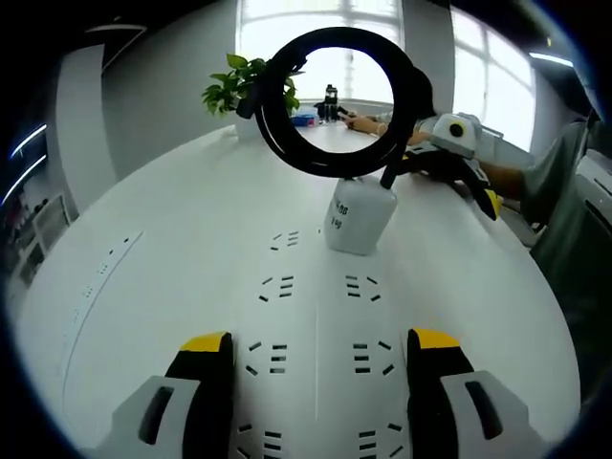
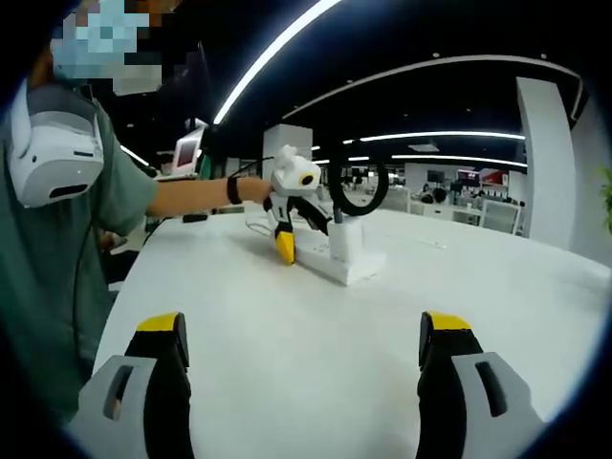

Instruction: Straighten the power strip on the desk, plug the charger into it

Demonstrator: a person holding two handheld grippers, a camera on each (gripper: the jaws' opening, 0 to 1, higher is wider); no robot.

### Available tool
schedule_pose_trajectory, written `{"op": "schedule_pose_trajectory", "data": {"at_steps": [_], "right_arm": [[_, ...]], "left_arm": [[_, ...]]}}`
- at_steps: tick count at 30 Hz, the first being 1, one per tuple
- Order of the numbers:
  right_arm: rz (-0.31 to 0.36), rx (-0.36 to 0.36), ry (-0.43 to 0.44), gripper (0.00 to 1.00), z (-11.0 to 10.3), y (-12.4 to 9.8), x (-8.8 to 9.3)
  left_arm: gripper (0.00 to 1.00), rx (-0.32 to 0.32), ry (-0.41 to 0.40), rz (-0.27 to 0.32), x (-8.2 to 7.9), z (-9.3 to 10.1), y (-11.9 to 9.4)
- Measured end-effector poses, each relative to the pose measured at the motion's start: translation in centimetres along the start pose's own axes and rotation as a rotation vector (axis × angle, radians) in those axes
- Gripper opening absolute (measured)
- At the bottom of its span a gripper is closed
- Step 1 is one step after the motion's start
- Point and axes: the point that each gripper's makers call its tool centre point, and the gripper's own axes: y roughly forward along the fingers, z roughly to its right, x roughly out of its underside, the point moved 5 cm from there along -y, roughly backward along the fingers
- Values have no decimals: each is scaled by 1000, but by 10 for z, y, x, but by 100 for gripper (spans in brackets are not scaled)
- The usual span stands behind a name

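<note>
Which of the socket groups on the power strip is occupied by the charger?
The far-row socket on the right side of the power strip, in the left gripper view. The white charger stands in it with its black coiled cable above; the nearer sockets show open slots.

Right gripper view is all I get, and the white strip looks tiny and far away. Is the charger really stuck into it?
Observer: In the left gripper view the charger stands upright on the power strip, with its base flat on the socket face. It looks plugged in.
Operator: Is the other grabber squeezing the strip?
Observer: No. The left gripper is open. Its jaws are spread above the strip, and rows of sockets show between them.
Operator: What's behind the cable ring?
Observer: Past the black cable loop there is a bright window, with a leafy plant beside it.
</note>
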Motion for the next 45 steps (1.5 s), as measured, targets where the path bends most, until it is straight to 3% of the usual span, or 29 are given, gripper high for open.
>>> {"op": "schedule_pose_trajectory", "data": {"at_steps": [6,10,15,29,45], "right_arm": [[-40,-30,4,100,-1,0,4],[-10,-10,40,100,5,-1,-3],[-34,24,45,100,9,-4,-4],[-28,55,0,99,-1,-8,-40],[-33,47,-10,98,-6,-12,-42]], "left_arm": [[75,-6,-5,-8,5,3,-4],[75,-12,-10,-10,9,8,-8],[75,-11,-13,-4,13,13,-15],[75,-24,-19,5,21,26,-28],[75,1,4,12,28,43,-36]]}}
